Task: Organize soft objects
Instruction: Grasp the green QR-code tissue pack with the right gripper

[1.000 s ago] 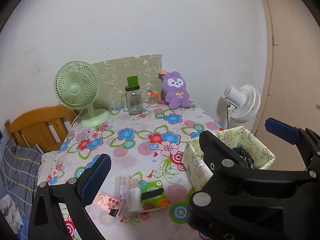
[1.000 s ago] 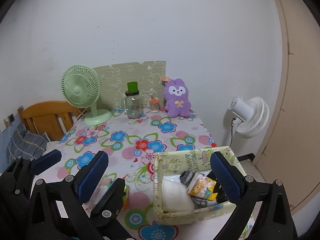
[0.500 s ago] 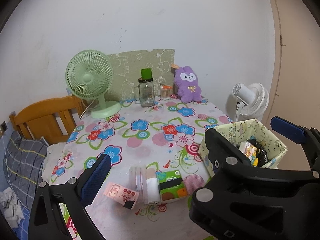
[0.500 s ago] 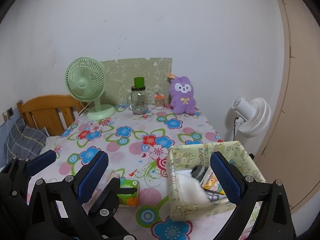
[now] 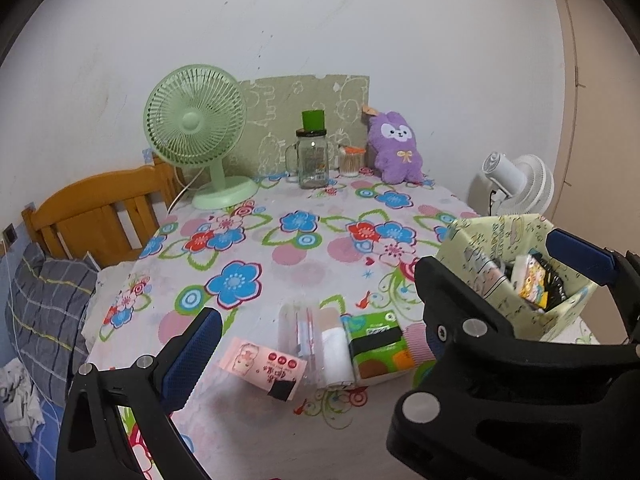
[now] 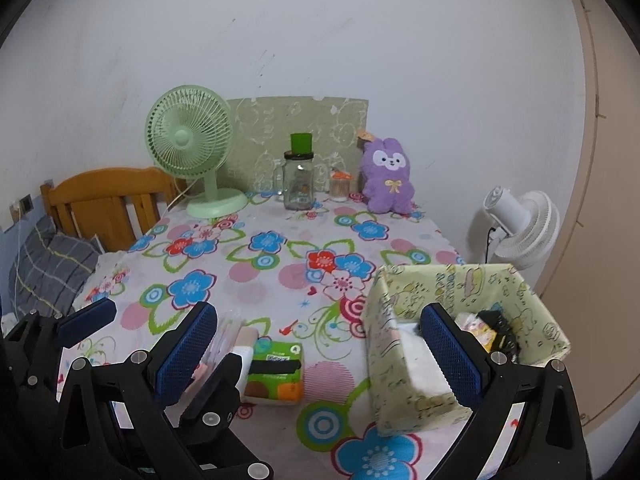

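A pale green fabric box (image 6: 404, 392) holding packets stands at the table's front right; it also shows in the left wrist view (image 5: 568, 312). A green tissue pack (image 5: 378, 344), a white roll (image 5: 337, 354), a clear pouch (image 5: 296, 328) and a pink packet (image 5: 268, 366) lie in a row at the front. The green pack also shows in the right wrist view (image 6: 276, 372). A purple plush bunny (image 6: 386, 176) sits at the back. My left gripper (image 5: 384, 288) is open and empty above the row. My right gripper (image 6: 320, 352) is open and empty, between pack and box.
A green desk fan (image 6: 192, 152), a glass jar with a green cap (image 6: 298, 180) and a small cotton-swab jar (image 6: 340, 186) stand along the back by a green board. A wooden headboard (image 6: 104, 200) is left, a white floor fan (image 6: 520, 220) right.
Both grippers have pulled back and risen, so the table and the items look farther off and sit lower in view. Nothing on the table has moved. Both grippers stay open.
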Tool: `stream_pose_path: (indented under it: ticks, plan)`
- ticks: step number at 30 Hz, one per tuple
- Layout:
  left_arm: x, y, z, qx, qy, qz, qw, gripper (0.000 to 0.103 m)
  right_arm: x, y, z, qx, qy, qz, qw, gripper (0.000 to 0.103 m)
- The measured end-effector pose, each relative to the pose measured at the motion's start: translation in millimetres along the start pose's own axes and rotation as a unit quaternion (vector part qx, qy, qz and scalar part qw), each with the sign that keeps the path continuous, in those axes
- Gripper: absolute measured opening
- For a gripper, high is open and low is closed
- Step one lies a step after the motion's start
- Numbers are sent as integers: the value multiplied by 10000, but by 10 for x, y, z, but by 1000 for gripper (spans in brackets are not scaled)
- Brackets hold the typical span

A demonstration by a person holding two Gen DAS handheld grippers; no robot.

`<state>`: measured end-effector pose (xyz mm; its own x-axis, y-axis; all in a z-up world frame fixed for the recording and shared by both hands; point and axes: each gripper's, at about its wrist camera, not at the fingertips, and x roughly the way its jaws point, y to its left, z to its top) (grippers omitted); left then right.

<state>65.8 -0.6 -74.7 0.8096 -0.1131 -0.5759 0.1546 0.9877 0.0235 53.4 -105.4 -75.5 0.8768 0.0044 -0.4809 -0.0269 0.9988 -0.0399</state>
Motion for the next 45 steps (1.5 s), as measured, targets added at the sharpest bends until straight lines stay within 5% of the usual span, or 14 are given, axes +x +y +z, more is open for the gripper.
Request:
stream_pose_path:
  ticks: [35, 45]
  plan:
    - [728, 463, -503, -495, 980, 407, 9931, 102, 808, 382, -443, -238, 891, 390, 9950, 90]
    - [875, 508, -555, -552, 1291, 284, 9897, 86, 1009, 372, -500, -191, 1164, 369, 9923, 89]
